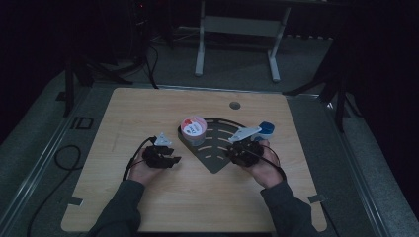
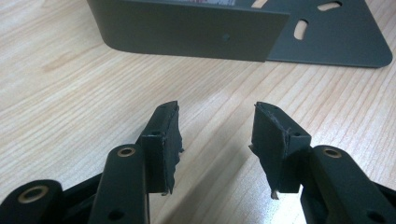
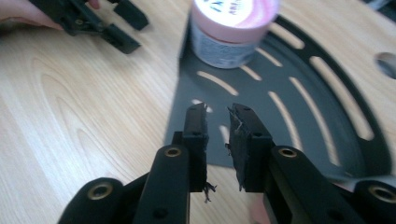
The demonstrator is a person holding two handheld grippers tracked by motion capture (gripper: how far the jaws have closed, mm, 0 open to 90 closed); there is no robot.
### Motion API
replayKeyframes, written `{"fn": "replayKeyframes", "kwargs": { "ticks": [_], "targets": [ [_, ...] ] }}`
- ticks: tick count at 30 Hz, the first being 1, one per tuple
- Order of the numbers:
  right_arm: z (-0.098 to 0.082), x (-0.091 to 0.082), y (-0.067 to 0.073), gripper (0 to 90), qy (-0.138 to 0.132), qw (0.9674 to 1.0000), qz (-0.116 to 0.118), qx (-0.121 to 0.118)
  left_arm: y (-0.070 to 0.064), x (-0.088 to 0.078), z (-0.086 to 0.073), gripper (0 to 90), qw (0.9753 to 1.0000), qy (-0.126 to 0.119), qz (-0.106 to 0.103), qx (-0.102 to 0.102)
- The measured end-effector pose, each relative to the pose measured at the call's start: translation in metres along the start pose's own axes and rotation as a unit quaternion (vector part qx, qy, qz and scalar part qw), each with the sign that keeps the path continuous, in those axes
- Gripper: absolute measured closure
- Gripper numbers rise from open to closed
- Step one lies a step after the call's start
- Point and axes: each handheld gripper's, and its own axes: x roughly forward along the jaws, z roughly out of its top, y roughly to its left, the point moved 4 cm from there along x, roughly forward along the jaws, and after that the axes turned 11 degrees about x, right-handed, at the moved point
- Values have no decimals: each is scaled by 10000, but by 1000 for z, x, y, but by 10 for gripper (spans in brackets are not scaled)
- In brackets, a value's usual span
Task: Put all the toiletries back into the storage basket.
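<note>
Right claw [image 3: 217, 135] over fan-shaped tray's [image 3: 299, 121] point

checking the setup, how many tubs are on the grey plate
1: a pink-lidded tub stands at the far left corner of the plate. No other tub is visible.
</note>
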Motion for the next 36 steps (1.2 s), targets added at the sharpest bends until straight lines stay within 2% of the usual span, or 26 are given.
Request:
{"fn": "replayKeyframes", "kwargs": {
  "ticks": [6, 10, 21, 29, 36],
  "targets": [
    [-1, -19, -14, 854, -43, 9998, -205, -70, -1, 5, -2, 514, 10000, 66, -24, 48],
    [-1, -30, -26, 894, -143, 9992, -372, -10, 0, 5, -2, 514, 10000, 43, -37, 15],
    [-10, -61, -63, 899, -350, 9956, -823, 286, 1, 4, -3, 520, 10000, 4, -55, -4],
    [-23, -65, -87, 899, -333, 9921, -1085, 542, 0, 5, -3, 516, 10000, 17, -1, 30],
    [-32, -60, -101, 899, -272, 9910, -1102, 705, 0, 5, -3, 515, 10000, -14, -4, 17]
  ]
}}
